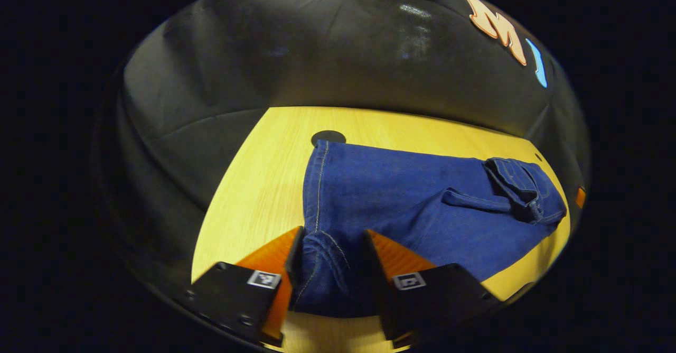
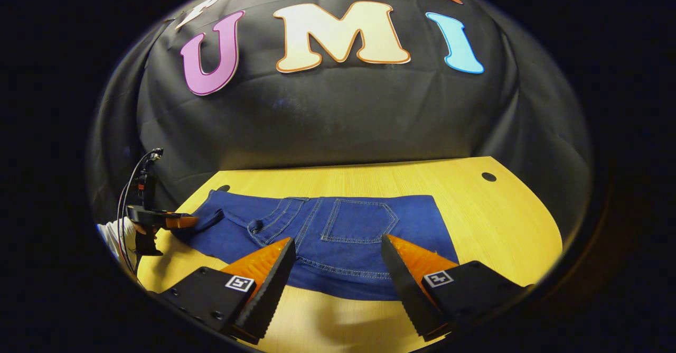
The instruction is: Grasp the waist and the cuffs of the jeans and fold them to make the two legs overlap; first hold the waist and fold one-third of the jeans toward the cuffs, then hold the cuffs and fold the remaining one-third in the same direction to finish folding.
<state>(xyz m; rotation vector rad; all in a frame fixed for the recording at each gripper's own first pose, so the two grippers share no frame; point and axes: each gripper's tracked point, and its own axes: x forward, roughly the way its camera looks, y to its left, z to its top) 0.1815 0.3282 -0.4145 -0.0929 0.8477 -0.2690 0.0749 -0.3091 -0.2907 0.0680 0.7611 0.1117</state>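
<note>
Dark blue jeans (image 1: 412, 194) lie lengthwise on the yellow wooden table (image 1: 253, 194). In the left gripper view, my left gripper (image 1: 332, 252) is shut on the bunched cuff end, with denim filling the gap between its fingers. At the far end, the waist part (image 1: 520, 186) looks folded over. In the right gripper view, the jeans (image 2: 359, 221) show a back pocket and stitched seams. My right gripper (image 2: 336, 247) hangs open just above their near edge, its fingers wide apart. The left gripper (image 2: 169, 221) is at the left end of the jeans, on the cloth.
A round hole (image 1: 328, 137) is in the table just behind the jeans; another hole (image 2: 488, 176) is at the far right. Bare table (image 2: 501, 221) stretches right of the jeans. A hand (image 2: 113, 237) holds the left gripper, with cables above it. The black cloth wall runs behind.
</note>
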